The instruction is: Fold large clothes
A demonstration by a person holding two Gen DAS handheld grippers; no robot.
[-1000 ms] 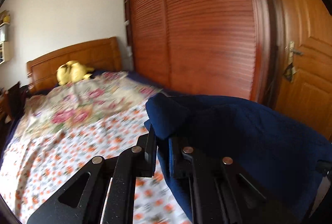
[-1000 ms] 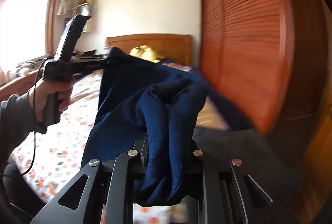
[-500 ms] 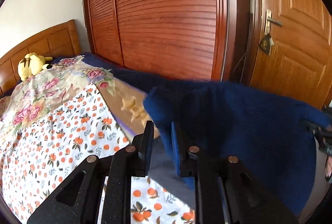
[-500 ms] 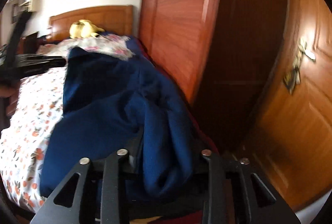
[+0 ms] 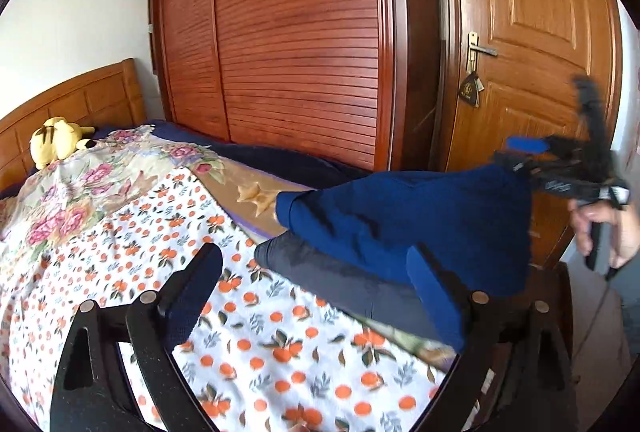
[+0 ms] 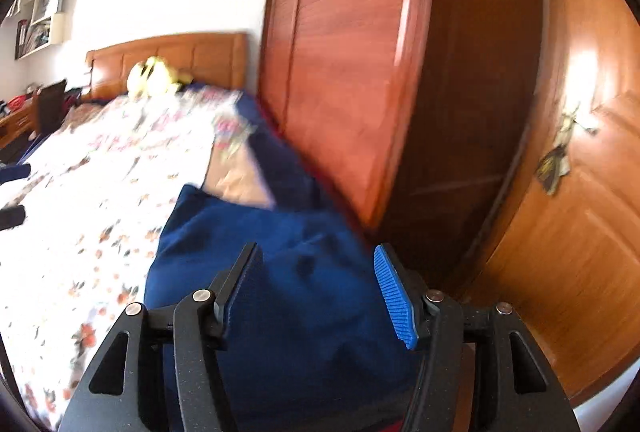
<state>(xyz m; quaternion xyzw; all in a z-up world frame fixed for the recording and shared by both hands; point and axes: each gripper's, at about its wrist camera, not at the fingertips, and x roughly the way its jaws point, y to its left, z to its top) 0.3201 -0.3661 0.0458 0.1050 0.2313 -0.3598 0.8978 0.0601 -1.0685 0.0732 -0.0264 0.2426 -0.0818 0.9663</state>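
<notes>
We face a bed [image 5: 120, 256] under an orange-dotted floral sheet, its wooden headboard [image 5: 80, 100] far left with a yellow plush toy [image 5: 56, 140], a slatted wardrobe [image 5: 300, 44] and a door [image 5: 528, 32] to the right. The navy garment [image 5: 420, 216] lies at the bed's near right edge. Our left gripper [image 5: 316, 284] has just been opening; its jaws stand released, the cloth beyond its right finger. Our right gripper [image 6: 320, 288] has just been opening too, and the cloth lies loose between its jaws. We can read no writing.
</notes>
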